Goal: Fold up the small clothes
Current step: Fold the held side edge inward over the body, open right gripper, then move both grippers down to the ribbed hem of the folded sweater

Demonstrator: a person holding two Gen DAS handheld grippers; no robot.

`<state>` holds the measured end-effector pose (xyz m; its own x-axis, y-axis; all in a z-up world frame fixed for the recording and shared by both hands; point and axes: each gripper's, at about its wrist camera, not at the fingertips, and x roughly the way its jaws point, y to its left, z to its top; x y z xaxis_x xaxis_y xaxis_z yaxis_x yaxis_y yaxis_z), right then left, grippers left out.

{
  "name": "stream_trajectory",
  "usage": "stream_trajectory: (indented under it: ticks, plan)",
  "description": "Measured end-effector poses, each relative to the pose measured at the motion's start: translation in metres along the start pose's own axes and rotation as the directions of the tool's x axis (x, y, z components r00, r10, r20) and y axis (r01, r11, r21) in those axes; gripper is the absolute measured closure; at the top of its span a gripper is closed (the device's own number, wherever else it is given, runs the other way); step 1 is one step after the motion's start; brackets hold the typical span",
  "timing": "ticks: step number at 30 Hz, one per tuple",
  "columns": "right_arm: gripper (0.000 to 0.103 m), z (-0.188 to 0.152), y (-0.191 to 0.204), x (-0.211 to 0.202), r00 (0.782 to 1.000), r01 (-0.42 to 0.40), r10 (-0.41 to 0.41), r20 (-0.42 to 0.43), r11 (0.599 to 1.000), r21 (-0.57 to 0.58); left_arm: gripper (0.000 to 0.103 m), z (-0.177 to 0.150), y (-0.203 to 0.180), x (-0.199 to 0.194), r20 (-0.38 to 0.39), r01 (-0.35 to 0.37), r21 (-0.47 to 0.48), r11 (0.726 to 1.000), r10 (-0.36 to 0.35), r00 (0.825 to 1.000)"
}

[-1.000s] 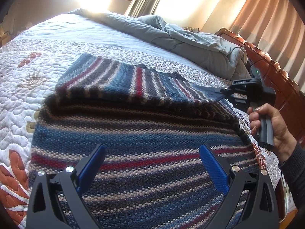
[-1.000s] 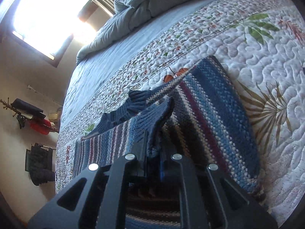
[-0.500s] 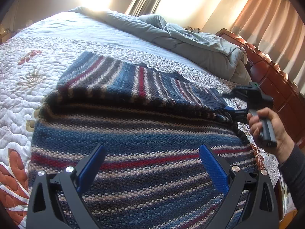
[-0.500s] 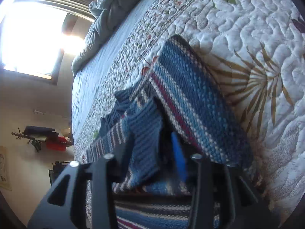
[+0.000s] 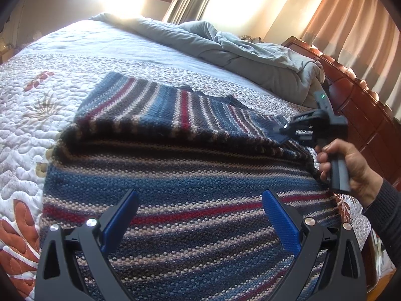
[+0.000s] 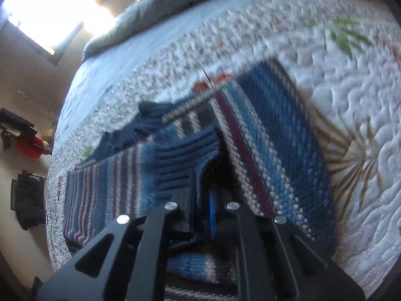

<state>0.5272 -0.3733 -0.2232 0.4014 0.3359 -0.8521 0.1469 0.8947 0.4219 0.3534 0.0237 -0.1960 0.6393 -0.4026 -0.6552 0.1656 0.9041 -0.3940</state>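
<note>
A striped knit sweater [image 5: 175, 175] in blue, red and beige lies on the quilted bedspread [image 5: 30, 115]. One sleeve [image 5: 163, 110] is folded across its far part. My left gripper [image 5: 200, 195] hovers open over the near part of the sweater, nothing between its blue pads. A hand holds my right gripper [image 5: 283, 131] at the sweater's right edge. In the right wrist view the right gripper [image 6: 200, 183] has its jaws closing tight on the dark blue ribbed cuff [image 6: 183, 160] of that sleeve, low over the sweater [image 6: 275, 138].
A crumpled grey duvet [image 5: 238, 50] lies at the far side of the bed. A wooden bed frame [image 5: 363, 110] and curtains [image 5: 351, 25] stand to the right. Dark clothes hang on the wall [image 6: 25, 200] beyond the bed's other side.
The right gripper opened half a second ago and has shut again on the cuff. It has sunk a little toward the sweater. The left gripper has not moved.
</note>
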Motion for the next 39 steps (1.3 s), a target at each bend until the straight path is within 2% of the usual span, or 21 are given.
stream_trajectory:
  ticks: [1, 3, 6, 8, 11, 13, 15, 17, 18, 19, 20, 21, 25, 27, 29, 31, 34, 39]
  plan:
    - [0.092, 0.0, -0.002, -0.001, 1.0, -0.009, 0.009, 0.001, 1.0, 0.001, 0.004, 0.0, 0.0, 0.0, 0.0, 0.001, -0.002, 1.0, -0.001, 1.0]
    - [0.081, 0.002, -0.002, -0.011, 1.0, -0.011, 0.011, 0.027, 1.0, 0.009, 0.004, 0.001, -0.001, -0.001, 0.003, 0.001, 0.002, 1.0, -0.001, 1.0]
    - [0.079, 0.004, 0.003, -0.033, 0.993, 0.02, -0.018, 0.118, 1.0, -0.01, 0.004, 0.001, -0.001, 0.0, 0.0, -0.001, 0.002, 1.0, 0.001, 1.0]
    - [0.079, 0.009, 0.008, -0.037, 0.99, 0.01, -0.008, 0.138, 1.0, -0.018, 0.004, 0.0, -0.001, 0.001, -0.007, -0.004, 0.001, 1.0, 0.004, 1.0]
    - [0.079, 0.014, 0.017, -0.025, 0.993, -0.01, 0.015, 0.113, 0.999, -0.04, 0.004, 0.0, -0.002, 0.003, -0.014, -0.011, 0.006, 1.0, 0.011, 1.0]
    - [0.079, 0.014, 0.016, -0.01, 0.997, 0.001, 0.002, 0.079, 0.999, -0.046, 0.004, -0.001, -0.002, 0.006, -0.023, -0.018, 0.009, 1.0, 0.018, 1.0]
    - [0.081, 0.013, 0.009, 0.002, 0.999, 0.01, -0.009, 0.042, 1.0, -0.027, 0.004, -0.001, -0.002, 0.009, -0.03, -0.025, 0.013, 1.0, 0.025, 0.999]
    - [0.088, 0.013, 0.003, 0.004, 0.999, -0.002, 0.003, 0.038, 1.0, -0.01, 0.004, -0.003, -0.002, 0.012, -0.038, -0.035, 0.026, 0.999, 0.036, 0.999]
    - [0.088, 0.013, 0.0, -0.001, 0.999, -0.018, 0.017, 0.045, 1.0, 0.008, 0.004, -0.004, -0.002, 0.014, -0.045, -0.045, 0.034, 0.998, 0.047, 0.998]
    - [0.085, 0.01, -0.002, -0.009, 0.998, -0.035, 0.034, 0.057, 0.999, 0.021, 0.004, -0.005, -0.001, 0.016, -0.049, -0.052, 0.035, 0.998, 0.054, 0.997]
    - [0.075, 0.006, -0.003, -0.016, 0.997, -0.049, 0.048, 0.066, 0.999, 0.022, 0.004, -0.005, 0.0, 0.016, -0.049, -0.055, 0.031, 0.998, 0.056, 0.997]
    - [0.071, 0.0, -0.003, -0.025, 0.995, -0.062, 0.061, 0.074, 0.998, 0.013, 0.004, -0.005, -0.001, 0.016, -0.049, -0.058, 0.029, 0.998, 0.059, 0.997]
    - [0.068, -0.042, -0.002, -0.057, 0.993, -0.094, 0.097, 0.061, 0.994, -0.05, 0.004, -0.007, -0.012, 0.009, -0.036, -0.065, 0.061, 0.996, 0.067, 0.997]
    - [0.052, -0.068, -0.01, -0.075, 0.992, -0.113, 0.117, 0.053, 0.992, -0.064, 0.004, -0.009, -0.016, 0.001, -0.04, -0.049, 0.06, 0.997, 0.052, 0.998]
    - [0.044, -0.096, -0.019, -0.089, 0.991, -0.124, 0.126, 0.04, 0.99, -0.068, 0.004, -0.011, -0.015, -0.012, -0.04, -0.044, 0.051, 0.998, 0.046, 0.998]
    - [0.042, -0.13, -0.035, -0.108, 0.992, -0.127, 0.128, 0.016, 0.989, -0.076, 0.004, -0.012, -0.007, -0.031, -0.048, -0.063, 0.006, 0.998, 0.063, 0.997]
    - [0.038, -0.178, -0.064, -0.137, 0.988, -0.152, 0.152, 0.002, 0.987, -0.044, 0.004, -0.021, 0.014, -0.065, -0.079, -0.009, -0.116, 0.993, 0.0, 0.997]
    - [0.036, -0.245, -0.107, -0.174, 0.977, -0.212, 0.213, -0.016, 0.976, 0.047, 0.004, -0.065, 0.045, -0.13, -0.148, -0.015, -0.22, 0.975, -0.018, 0.989]
